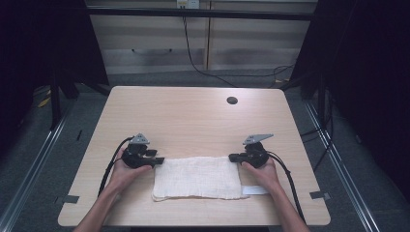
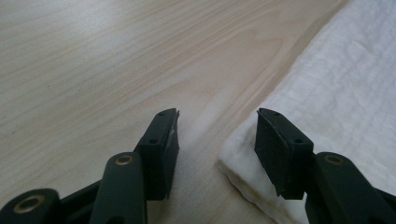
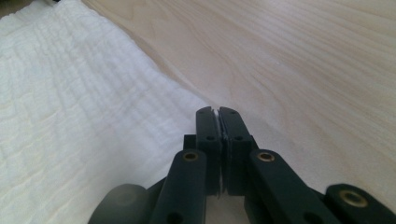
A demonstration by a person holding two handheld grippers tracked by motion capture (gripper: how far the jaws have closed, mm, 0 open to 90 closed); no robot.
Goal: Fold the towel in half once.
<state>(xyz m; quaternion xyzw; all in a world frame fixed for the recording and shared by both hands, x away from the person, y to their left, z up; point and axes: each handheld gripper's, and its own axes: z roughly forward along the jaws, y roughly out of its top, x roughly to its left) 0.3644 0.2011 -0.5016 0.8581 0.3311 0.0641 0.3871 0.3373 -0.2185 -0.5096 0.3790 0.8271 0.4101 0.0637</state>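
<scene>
The left gripper [image 2: 217,135] is open beside the folded white cloth [image 1: 198,177]. The right gripper [image 3: 218,112] is squeezed shut, pinching the cloth's corner.

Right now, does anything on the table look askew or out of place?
Mostly tidy. The folded white cloth lies flat on the table, though its near edge flares left, so the fold isn't square. A small white tag sticks out at its near right corner, beside the right hand.

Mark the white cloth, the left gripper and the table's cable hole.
white cloth [image 1: 198,178]: high view, middle of the folded fabric.
left gripper [image 2: 217,133]: left gripper view, midway between its parted tips.
cable hole [image 1: 232,100]: high view, centre of the dark opening.
</scene>
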